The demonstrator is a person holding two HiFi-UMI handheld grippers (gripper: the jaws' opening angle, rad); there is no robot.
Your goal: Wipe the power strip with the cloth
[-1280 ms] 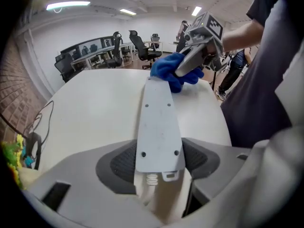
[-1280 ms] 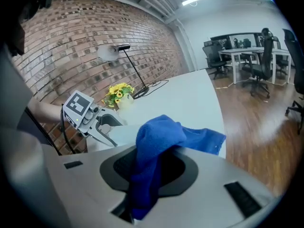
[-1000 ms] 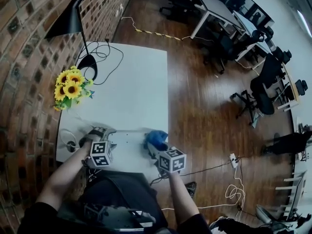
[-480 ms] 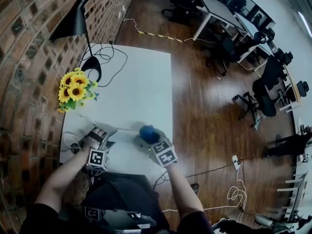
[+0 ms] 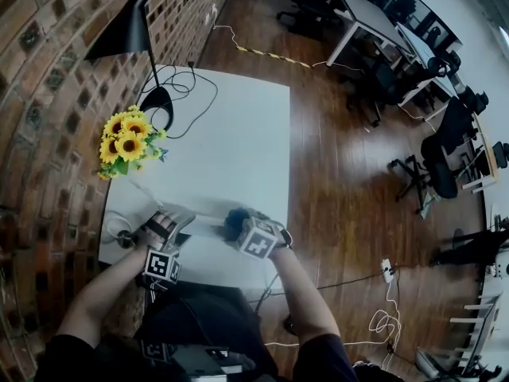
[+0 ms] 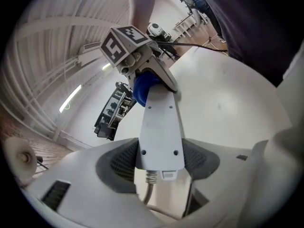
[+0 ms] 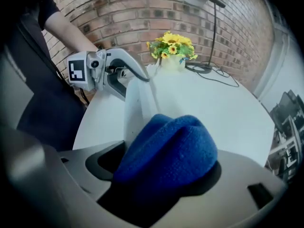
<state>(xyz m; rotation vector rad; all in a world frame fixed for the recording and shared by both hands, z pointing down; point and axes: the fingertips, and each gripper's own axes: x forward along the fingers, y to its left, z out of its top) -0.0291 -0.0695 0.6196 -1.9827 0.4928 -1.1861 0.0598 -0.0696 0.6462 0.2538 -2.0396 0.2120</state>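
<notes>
A white power strip (image 6: 160,132) lies near the front of the white table (image 5: 231,134). My left gripper (image 5: 173,226) is shut on its cord end, and both pads clamp its sides in the left gripper view. The strip's far end (image 7: 137,103) runs under a blue cloth (image 7: 171,146). That cloth sits bunched between the jaws of my right gripper (image 5: 237,223), which have just been opening. They now stand wide, with the left pad clear of the cloth. In the head view the cloth (image 5: 236,216) meets the strip's right end.
A bunch of sunflowers (image 5: 127,143) stands at the table's left edge. Behind it is a black lamp (image 5: 127,34) with its cable coiled on the table. The table's right edge drops to a wooden floor with desks and chairs (image 5: 429,165) beyond.
My right gripper has swung left and down, rolling as it went, and has brought the blue cloth onto the strip's end. Its jaws have widened. The left gripper has tilted slightly, still holding the strip.
</notes>
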